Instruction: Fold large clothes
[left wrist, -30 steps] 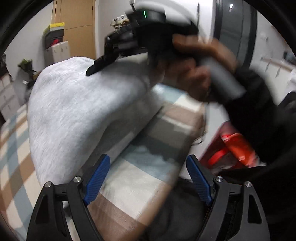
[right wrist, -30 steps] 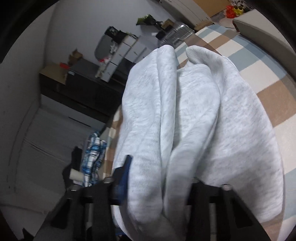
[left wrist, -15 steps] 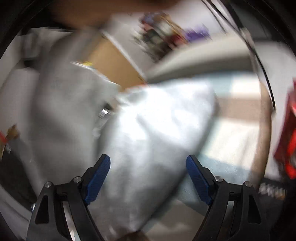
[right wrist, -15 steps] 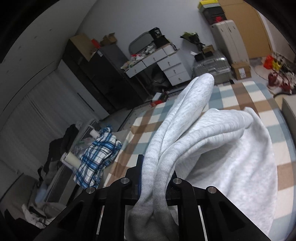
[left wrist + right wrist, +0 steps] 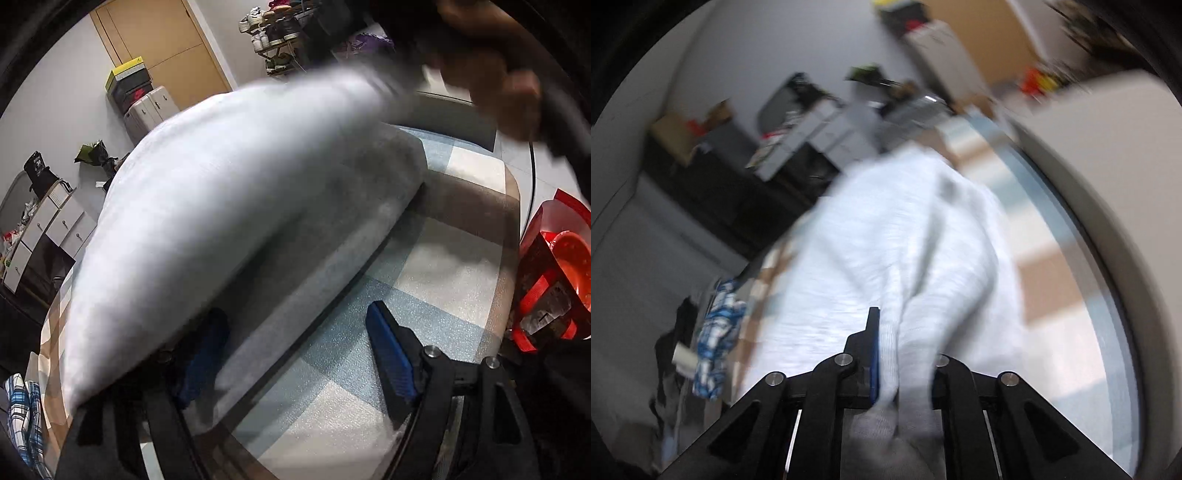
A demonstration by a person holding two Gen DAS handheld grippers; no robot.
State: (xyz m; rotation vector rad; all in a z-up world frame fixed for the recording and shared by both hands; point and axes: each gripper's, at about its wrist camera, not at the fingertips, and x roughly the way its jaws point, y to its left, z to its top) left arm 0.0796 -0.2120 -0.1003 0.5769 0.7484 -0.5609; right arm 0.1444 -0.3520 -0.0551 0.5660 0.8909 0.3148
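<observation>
Both cameras ride on the hand-held grippers and look forward and down along the fingers [image 5: 391, 354], right up close. The left view faces the wooden door [image 5: 155, 44] and a suitcase; the right faces the drawers. Both take in the grey garment [image 5: 221, 206] and checked mat [image 5: 1049, 280].

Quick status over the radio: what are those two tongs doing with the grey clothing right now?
Right tongs shut on grey sweatshirt, just closing tighter. Left tongs open, edge of it between them, ungripped. Nothing in the way on the checked mat.
</observation>
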